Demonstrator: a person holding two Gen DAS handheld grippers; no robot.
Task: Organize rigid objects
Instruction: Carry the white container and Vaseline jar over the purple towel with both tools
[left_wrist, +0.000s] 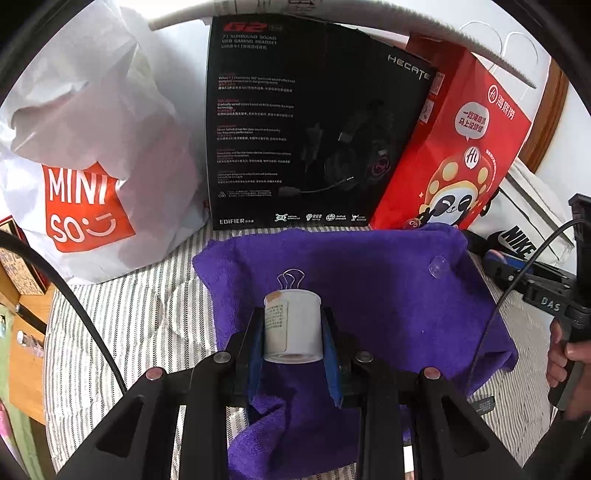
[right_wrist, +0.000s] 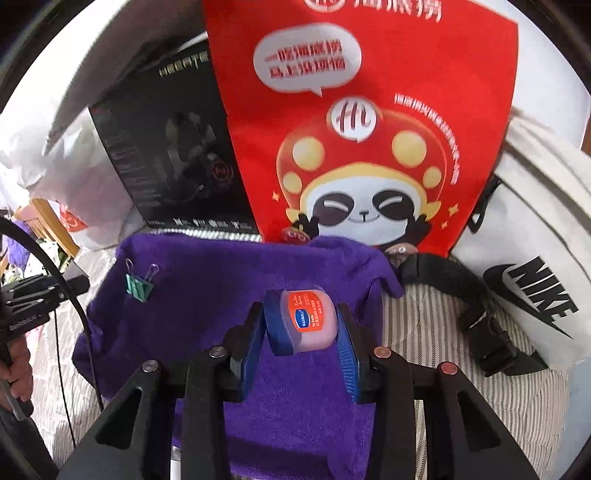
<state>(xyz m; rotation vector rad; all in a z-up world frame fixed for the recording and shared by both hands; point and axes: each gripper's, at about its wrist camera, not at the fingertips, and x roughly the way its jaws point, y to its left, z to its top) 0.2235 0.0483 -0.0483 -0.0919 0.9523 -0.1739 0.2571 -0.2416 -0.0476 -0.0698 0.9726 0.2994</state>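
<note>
My left gripper (left_wrist: 292, 325) is shut on a white cylindrical bottle (left_wrist: 291, 326) with a printed label, held above the purple towel (left_wrist: 369, 295). Wire handles of a binder clip (left_wrist: 291, 278) show just behind the bottle. A small clear cap (left_wrist: 438, 266) lies on the towel at the right. My right gripper (right_wrist: 301, 325) is shut on a small pink jar with a blue lid (right_wrist: 301, 321), tilted, above the purple towel (right_wrist: 203, 314). A green binder clip (right_wrist: 138, 282) lies on the towel's left part.
A black headset box (left_wrist: 314, 125), a red panda paper bag (left_wrist: 458, 147) and a white Miniso bag (left_wrist: 85, 166) stand behind the towel. A white Nike bag (right_wrist: 535, 258) and a black strap (right_wrist: 461, 291) lie at the right on the striped cloth (left_wrist: 129, 314).
</note>
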